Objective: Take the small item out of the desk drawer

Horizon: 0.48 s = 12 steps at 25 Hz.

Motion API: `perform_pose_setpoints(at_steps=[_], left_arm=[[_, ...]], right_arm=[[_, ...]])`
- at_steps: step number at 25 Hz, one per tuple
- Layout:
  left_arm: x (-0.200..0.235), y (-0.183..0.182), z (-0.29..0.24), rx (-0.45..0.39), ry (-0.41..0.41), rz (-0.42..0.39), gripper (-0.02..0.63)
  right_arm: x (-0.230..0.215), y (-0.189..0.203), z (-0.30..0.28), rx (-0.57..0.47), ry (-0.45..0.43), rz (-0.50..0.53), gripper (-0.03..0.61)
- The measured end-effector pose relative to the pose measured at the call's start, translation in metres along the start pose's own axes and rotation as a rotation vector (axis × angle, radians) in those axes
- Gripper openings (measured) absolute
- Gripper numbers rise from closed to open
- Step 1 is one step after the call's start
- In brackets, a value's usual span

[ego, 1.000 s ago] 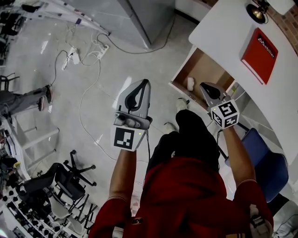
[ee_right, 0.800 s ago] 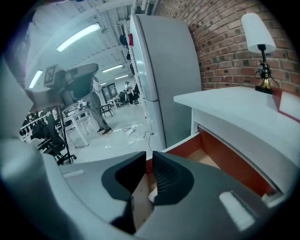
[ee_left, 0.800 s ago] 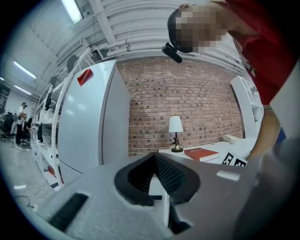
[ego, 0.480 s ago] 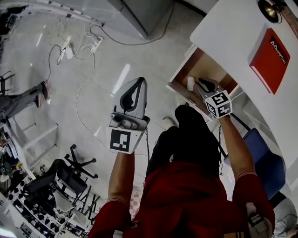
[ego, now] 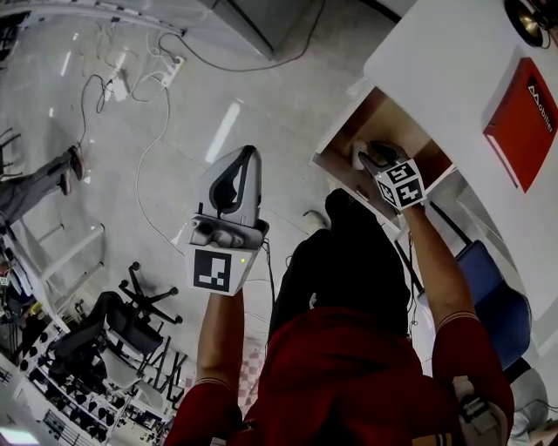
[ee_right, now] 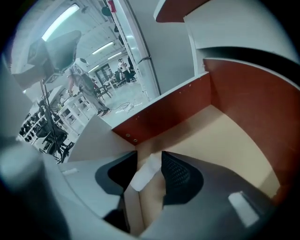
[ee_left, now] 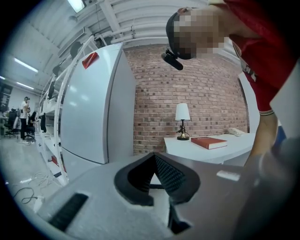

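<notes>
The desk drawer [ego: 384, 122] stands pulled out, with a tan floor [ee_right: 225, 140] and red-brown walls. A small white item [ee_right: 145, 171] lies on that floor near the front corner. My right gripper [ee_right: 150, 154] reaches into the drawer and its jaws are opening, one on each side of the item without pressing on it. From the head view the item [ego: 355, 153] sits just at the right gripper [ego: 366, 157] tips. My left gripper [ego: 250, 152] hangs over the floor, away from the desk, shut and empty [ee_left: 154, 155].
The white desk [ego: 445, 61] carries a red book [ego: 523, 122] and a lamp [ego: 527, 19]. A blue chair [ego: 493, 296] stands by the desk. Cables [ego: 148, 78] trail over the floor, and a black office chair [ego: 131, 318] stands at lower left.
My right gripper has moved forward into the drawer up to the white item and its jaws have spread apart. The left gripper has drifted slightly left.
</notes>
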State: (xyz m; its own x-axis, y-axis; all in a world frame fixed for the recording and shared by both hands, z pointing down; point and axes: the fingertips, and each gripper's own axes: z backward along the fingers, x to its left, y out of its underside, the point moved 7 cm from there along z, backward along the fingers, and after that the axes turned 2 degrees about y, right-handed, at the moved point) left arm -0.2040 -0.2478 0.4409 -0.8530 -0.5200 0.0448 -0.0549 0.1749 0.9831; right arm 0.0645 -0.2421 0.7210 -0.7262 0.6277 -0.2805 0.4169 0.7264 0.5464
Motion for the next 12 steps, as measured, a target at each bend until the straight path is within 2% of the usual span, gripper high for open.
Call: perform_pose_setpoints(at_steps=[12], left_arm=[[0.005, 0.015, -0.011, 0.042, -0.011, 0.007, 0.002]], right_arm=[[-0.008, 0.019, -0.038, 0.098, -0.030, -0.047, 0.209]])
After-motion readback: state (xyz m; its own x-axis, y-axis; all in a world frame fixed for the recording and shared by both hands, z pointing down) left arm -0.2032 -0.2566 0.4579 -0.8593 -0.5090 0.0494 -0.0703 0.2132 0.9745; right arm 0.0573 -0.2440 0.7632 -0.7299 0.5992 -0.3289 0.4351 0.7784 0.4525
